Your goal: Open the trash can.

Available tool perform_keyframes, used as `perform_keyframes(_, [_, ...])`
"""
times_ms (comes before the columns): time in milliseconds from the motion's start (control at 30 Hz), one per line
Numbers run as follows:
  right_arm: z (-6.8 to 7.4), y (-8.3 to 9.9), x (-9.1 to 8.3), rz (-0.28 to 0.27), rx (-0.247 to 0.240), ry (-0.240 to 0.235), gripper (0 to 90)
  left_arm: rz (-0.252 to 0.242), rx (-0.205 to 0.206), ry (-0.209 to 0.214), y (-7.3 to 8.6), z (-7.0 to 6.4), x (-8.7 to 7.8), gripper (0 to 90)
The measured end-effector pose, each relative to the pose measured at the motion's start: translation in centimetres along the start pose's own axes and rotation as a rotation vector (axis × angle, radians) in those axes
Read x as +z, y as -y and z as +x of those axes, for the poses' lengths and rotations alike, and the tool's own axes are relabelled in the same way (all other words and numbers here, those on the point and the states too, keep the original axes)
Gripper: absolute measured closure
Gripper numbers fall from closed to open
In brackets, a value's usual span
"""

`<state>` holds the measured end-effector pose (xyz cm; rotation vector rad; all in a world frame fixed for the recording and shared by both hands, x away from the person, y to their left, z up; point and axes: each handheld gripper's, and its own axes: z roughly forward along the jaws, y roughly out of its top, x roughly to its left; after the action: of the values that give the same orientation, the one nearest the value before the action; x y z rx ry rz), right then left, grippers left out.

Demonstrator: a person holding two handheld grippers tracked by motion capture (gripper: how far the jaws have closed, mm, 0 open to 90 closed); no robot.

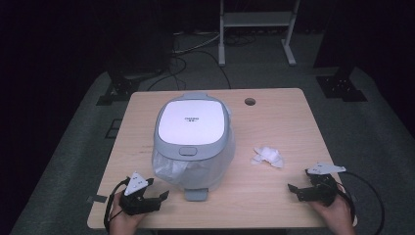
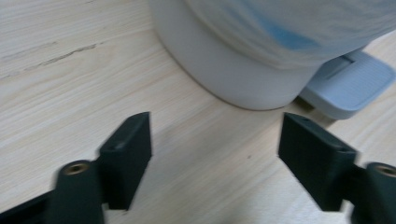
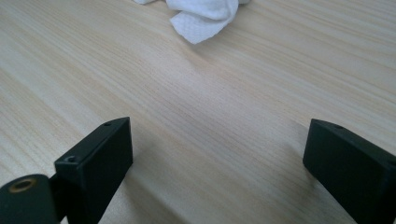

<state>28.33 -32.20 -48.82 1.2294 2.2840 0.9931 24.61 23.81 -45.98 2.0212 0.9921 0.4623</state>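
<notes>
A white and grey pedal bin (image 1: 193,142) with its lid down stands mid-table, a plastic liner bulging under the lid and a grey foot pedal (image 1: 196,194) at its front. Its white base (image 2: 233,74) and the pedal (image 2: 350,84) show close up in the left gripper view. A crumpled white tissue (image 1: 267,156) lies on the wood to the bin's right, also at the top of the right gripper view (image 3: 203,16). My left gripper (image 1: 157,188) rests at the near left, open and empty. My right gripper (image 1: 299,182) sits at the near right, open and empty.
The wooden table (image 1: 274,122) has a round cable hole (image 1: 250,102) at the back right. Behind the table, cables cross the grey floor and a white frame stand (image 1: 257,29) stands beside dark equipment bases.
</notes>
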Motion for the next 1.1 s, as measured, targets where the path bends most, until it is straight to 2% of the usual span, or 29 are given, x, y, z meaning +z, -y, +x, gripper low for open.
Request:
perform_keyframes(133, [0.0,0.0,0.0,0.0,0.0,0.0,7.0,-0.004,0.005,0.019,-0.1,-0.5,-0.2,38.9])
perform_keyframes(500, [0.0,0.0,0.0,0.0,0.0,0.0,7.0,-0.031,0.002,0.026,-0.7,-2.1,-0.8,74.0])
perform_keyframes(667, [0.0,0.0,0.0,0.0,0.0,0.0,7.0,-0.05,0.007,0.049,-0.9,-2.7,-1.2,89.2])
perform_keyframes(900, [0.0,0.0,0.0,0.0,0.0,0.0,7.0,-0.056,0.001,0.079,-1.1,-3.4,-1.1,90.0])
perform_keyframes(1100, [0.0,0.0,0.0,0.0,0.0,0.0,7.0,-0.06,0.017,0.089,-1.2,-4.2,-0.9,90.0])
